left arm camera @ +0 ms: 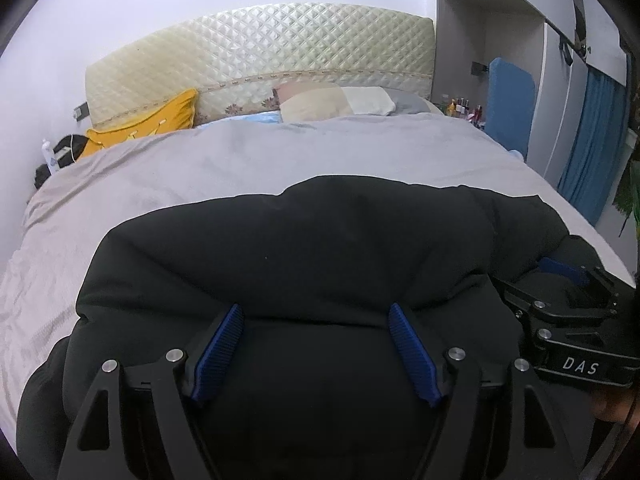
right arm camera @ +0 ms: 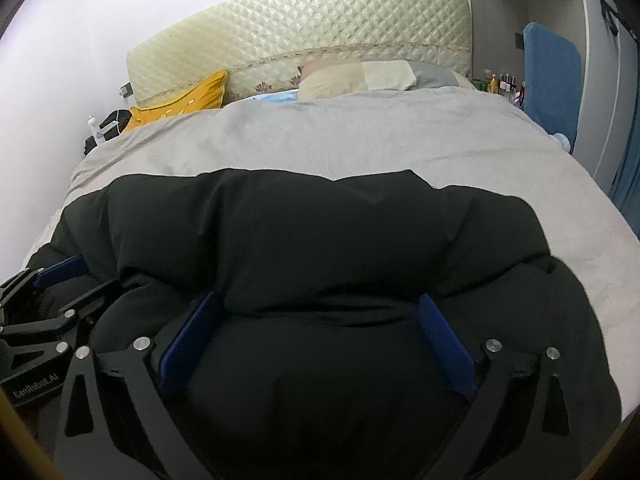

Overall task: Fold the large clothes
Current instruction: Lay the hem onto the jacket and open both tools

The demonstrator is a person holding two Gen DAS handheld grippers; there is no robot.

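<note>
A large black padded jacket (left arm camera: pixel 320 248) lies on the grey bedspread (left arm camera: pixel 200 168) at the near end of the bed; it also shows in the right wrist view (right arm camera: pixel 320 240). My left gripper (left arm camera: pixel 318 310) is open, its blue pads spread wide over the jacket's near edge. My right gripper (right arm camera: pixel 320 300) is open too, with jacket fabric bulging between its pads. The right gripper also shows in the left wrist view (left arm camera: pixel 568 280), at the jacket's right side. The left gripper shows in the right wrist view (right arm camera: pixel 60 276), at the jacket's left side.
A quilted cream headboard (left arm camera: pixel 260 48) stands at the far end. A yellow cushion (left arm camera: pixel 160 120) and a patchwork pillow (left arm camera: pixel 336 100) lie before it. Dark items (left arm camera: pixel 60 152) sit at the far left. A blue chair (left arm camera: pixel 508 100), bottles (left arm camera: pixel 464 106) and blue curtains (left arm camera: pixel 592 136) are on the right.
</note>
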